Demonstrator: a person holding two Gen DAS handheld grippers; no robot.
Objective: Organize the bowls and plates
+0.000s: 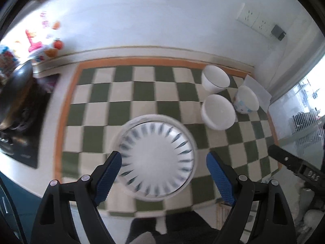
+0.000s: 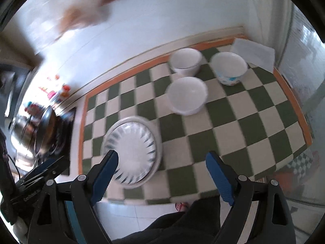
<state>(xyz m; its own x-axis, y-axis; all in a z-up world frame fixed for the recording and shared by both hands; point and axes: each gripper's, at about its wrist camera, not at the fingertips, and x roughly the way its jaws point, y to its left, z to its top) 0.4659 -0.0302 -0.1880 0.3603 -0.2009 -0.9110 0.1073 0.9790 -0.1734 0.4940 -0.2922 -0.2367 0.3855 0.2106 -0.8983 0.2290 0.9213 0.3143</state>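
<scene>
Both the left gripper (image 1: 164, 163) and right gripper (image 2: 162, 162) hang wide open, holding nothing. The stacked plates (image 1: 156, 160) sit near the checkered mat's (image 1: 142, 95) front edge; three bowls (image 2: 186, 94) cluster toward its far right corner.

1. My other black plastic gripper body (image 1: 310, 175), at the right edge of my left camera: embossed letters, roughly "DAS", blurred, not sure.
2. Same kind of black gripper body (image 2: 30, 196), bottom left of my right camera: embossed lettering, too smeared to read.
3. Nothing else legible.
</scene>
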